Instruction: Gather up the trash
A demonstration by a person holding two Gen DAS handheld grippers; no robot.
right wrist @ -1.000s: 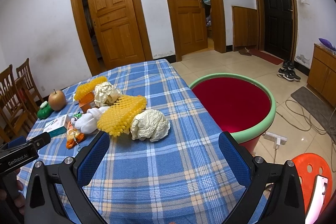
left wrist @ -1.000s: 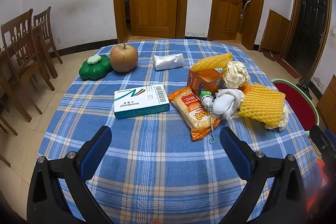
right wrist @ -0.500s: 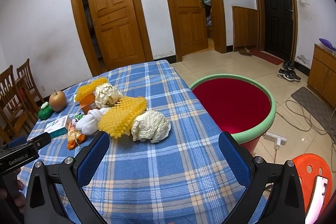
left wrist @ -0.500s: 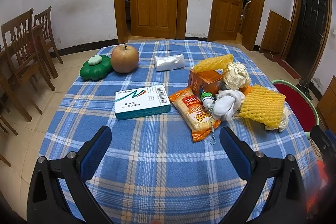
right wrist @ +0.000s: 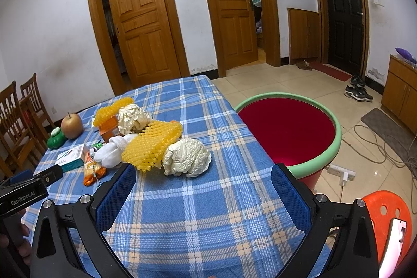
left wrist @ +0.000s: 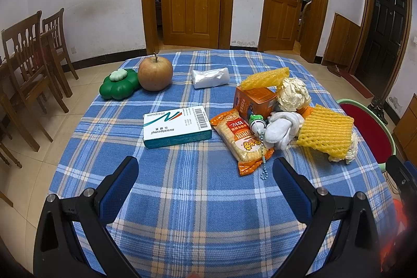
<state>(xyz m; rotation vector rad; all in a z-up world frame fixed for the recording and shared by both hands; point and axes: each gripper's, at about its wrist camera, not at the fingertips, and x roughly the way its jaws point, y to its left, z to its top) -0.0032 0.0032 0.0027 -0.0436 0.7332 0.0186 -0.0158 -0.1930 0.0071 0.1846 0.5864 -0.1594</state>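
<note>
While both views barely shifted over the last second, nothing is collected yet: red bin waits beside table, crumpled paper lies near right gripper; left gripper likewise gapes empty.

Two matching rigs here. The left tool is a black plastic frame, forking into two angled arms, each tipped with a flat blue ribbed pad. Round silver screws sit on the joints, two per side. The right tool is built the same: black frame, blue textured pads, silver screws. From the right camera, the left rig's black body carries white "GenRobot.AI" lettering, with fingertips curled beneath it.
</note>
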